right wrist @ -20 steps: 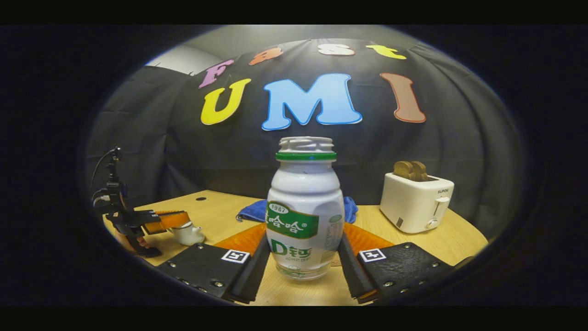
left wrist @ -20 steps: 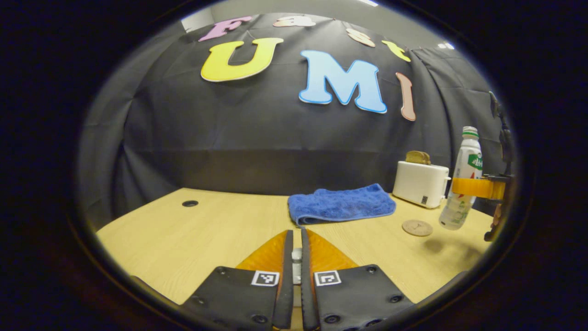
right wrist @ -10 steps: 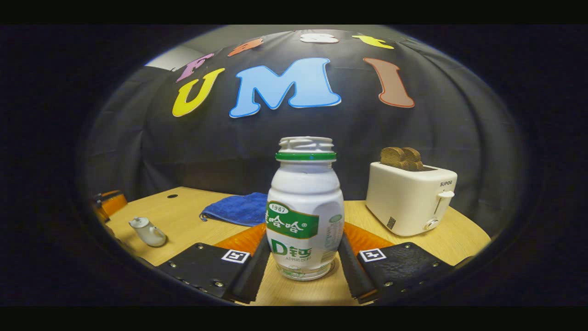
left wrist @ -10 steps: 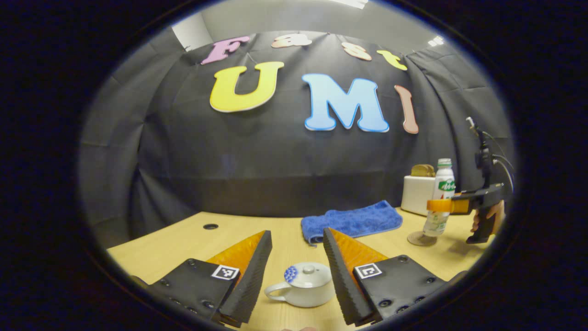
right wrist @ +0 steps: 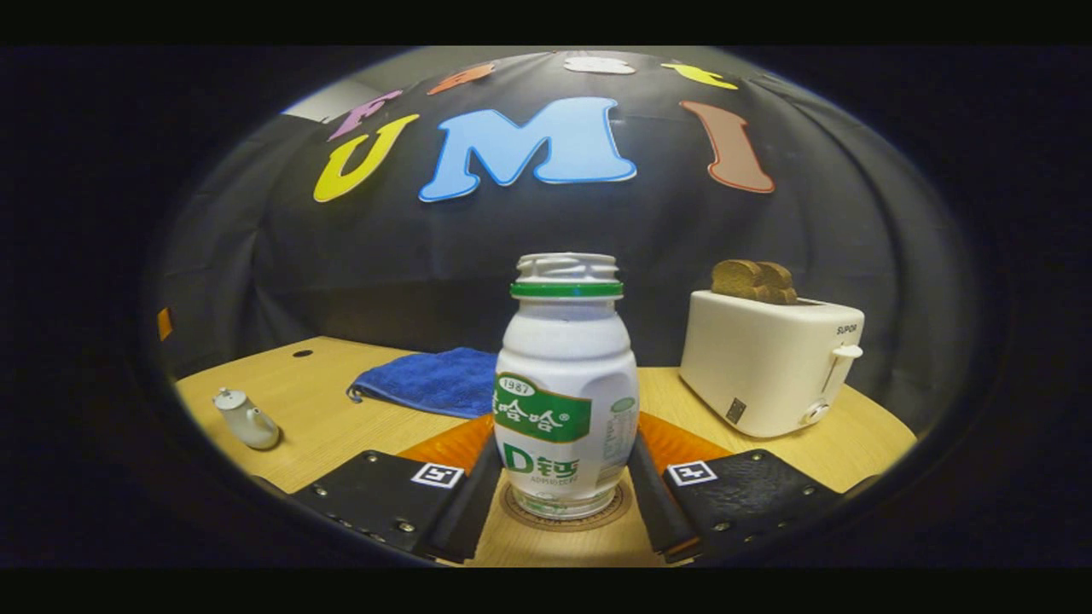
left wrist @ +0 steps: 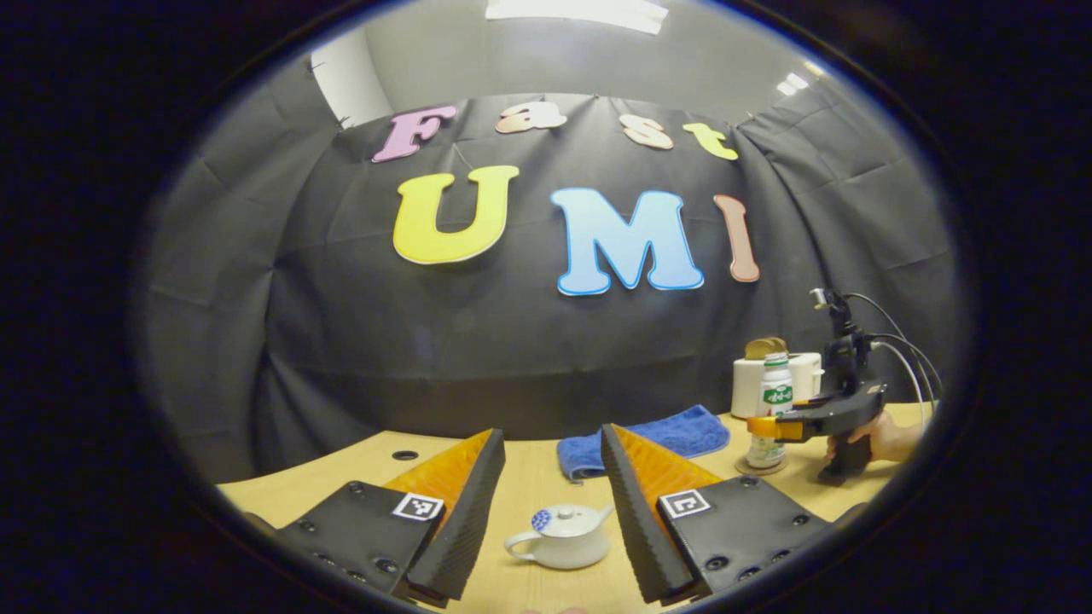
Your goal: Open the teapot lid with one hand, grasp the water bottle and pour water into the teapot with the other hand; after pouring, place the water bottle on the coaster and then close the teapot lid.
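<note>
A small white teapot [left wrist: 559, 537] stands on the wooden table [left wrist: 529, 477] with its lid on. It sits just beyond my left gripper [left wrist: 550, 437], which is open and holds nothing. In the right gripper view the teapot [right wrist: 246, 418] is far off at the left. The white water bottle [right wrist: 567, 392] with a green label stands upright on the round coaster [right wrist: 567, 518]. My right gripper [right wrist: 563, 456] is shut on the bottle's lower body. In the left gripper view, the bottle [left wrist: 775, 399], the coaster [left wrist: 762, 466] and the right gripper [left wrist: 768, 426] show at the right.
A white toaster [right wrist: 768, 358] with bread slices stands right of the bottle, close behind it. A folded blue towel [right wrist: 426, 379] lies mid-table near the back. A person's hand [left wrist: 887, 437] holds the right gripper. A round cable hole [left wrist: 404, 455] is at the back left.
My left gripper opened, let go of the lid on the teapot and drew back. My right gripper lowered the bottle, which now stands on the coaster.
</note>
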Available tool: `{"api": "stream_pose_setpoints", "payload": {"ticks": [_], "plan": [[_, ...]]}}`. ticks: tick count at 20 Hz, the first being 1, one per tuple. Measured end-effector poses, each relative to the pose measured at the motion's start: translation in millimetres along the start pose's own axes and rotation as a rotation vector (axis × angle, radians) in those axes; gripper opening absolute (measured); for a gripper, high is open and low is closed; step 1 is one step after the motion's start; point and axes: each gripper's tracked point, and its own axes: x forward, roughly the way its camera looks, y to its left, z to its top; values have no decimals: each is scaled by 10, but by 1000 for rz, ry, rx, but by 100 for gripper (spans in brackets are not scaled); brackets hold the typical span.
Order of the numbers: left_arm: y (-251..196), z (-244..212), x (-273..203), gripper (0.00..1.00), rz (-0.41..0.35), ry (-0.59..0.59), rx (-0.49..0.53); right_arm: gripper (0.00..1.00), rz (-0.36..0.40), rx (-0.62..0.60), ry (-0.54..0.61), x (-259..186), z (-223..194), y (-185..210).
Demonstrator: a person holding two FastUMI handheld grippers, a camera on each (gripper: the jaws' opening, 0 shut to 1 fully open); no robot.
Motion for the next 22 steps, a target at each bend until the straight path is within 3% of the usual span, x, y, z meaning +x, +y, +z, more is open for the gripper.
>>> {"api": "stream_pose_setpoints", "payload": {"ticks": [3,4,7,8,9,12,14,17,20,22], "plan": [[-9,-71,-1,82,-3,25,-16,78,-10,1,3,-20,-51,-7],[-19,-80,-17,82,-3,30,-18,99,-17,-3,-2,-39,-29,-7],[-31,-47,-76,82,-4,27,-19,98,-31,-23,-49,-136,67,20],[-34,-30,-105,82,-4,24,-22,84,-41,-30,-67,-203,115,18],[-31,-14,-137,82,-3,23,-26,98,-44,-36,-85,-303,162,28],[-103,-53,-287,82,-4,37,-62,98,-38,-13,-136,-818,265,164],[-333,-179,-443,87,-37,70,-110,98,-51,32,-170,-1284,251,305],[-763,-455,-688,88,-76,127,-136,98,-75,75,-134,-1801,-33,608],[-970,-694,-858,92,-57,175,-161,98,-95,69,-111,-2098,-287,851],[-934,-624,-952,96,-6,140,-153,98,-98,59,-116,-2254,-349,996]]}}
